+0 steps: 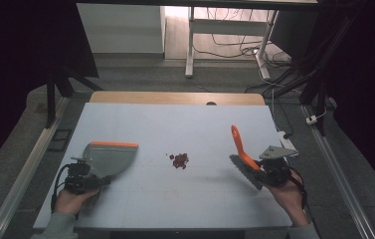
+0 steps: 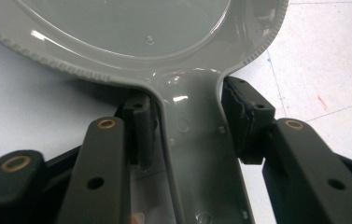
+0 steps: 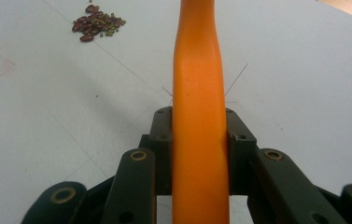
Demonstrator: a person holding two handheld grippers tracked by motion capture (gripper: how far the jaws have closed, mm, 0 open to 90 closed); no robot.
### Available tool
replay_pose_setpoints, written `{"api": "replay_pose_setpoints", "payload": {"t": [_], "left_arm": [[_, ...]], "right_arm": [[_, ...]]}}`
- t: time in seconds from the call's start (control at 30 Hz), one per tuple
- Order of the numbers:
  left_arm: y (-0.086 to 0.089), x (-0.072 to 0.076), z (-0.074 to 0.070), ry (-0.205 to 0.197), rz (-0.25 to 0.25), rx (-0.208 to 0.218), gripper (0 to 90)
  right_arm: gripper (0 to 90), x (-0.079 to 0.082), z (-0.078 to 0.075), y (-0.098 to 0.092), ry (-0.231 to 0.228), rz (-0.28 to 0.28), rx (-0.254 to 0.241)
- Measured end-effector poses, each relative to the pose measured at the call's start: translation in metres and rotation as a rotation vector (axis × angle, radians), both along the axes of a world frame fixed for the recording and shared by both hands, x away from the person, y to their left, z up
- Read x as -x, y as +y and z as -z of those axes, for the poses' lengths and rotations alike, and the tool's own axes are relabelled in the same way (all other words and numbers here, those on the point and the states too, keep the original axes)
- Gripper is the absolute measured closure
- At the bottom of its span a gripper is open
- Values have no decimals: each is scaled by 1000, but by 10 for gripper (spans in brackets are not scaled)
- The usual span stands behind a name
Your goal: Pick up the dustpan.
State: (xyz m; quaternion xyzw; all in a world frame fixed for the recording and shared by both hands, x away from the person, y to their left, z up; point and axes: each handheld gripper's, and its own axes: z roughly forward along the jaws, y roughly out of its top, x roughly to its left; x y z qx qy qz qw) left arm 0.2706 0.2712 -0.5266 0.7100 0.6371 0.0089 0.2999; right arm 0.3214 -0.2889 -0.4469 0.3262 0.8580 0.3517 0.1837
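Note:
A grey dustpan (image 1: 110, 157) with an orange front lip lies flat at the table's left. My left gripper (image 1: 94, 175) is at its handle; in the left gripper view the black pads (image 2: 246, 116) sit against both sides of the grey handle (image 2: 197, 154). At the right, my right gripper (image 1: 255, 168) is shut on the orange handle of a brush (image 1: 238, 144), whose handle tip points up and away while its dark bristles hang toward the table. The right gripper view shows that handle (image 3: 197, 84) clamped between the jaws. A small pile of red and green beans (image 1: 179, 160) (image 3: 98, 25) lies between the two tools.
A pale sheet covers the table (image 1: 175, 119), with a wooden edge (image 1: 175, 97) at the back. Metal rails (image 1: 334, 169) run along both sides. Beyond the table stand white desk legs (image 1: 190, 45) and loose cables (image 1: 234, 47) on the floor.

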Motion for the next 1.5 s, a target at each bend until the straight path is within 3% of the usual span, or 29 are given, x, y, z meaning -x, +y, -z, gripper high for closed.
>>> {"api": "replay_pose_setpoints", "payload": {"t": [0.6,0.87,1.3,1.5], "left_arm": [[13,3,-1,-65,-13,12,619],[20,6,-5,-139,-1,28,620],[25,-2,-8,-227,107,71,620],[25,1,-14,-269,138,77,620]], "right_arm": [[707,0,-1,-2,-9,8,-6],[707,0,-3,-1,-18,8,-13],[707,-15,-7,9,13,80,-55],[708,-18,-14,17,0,76,-72]]}}
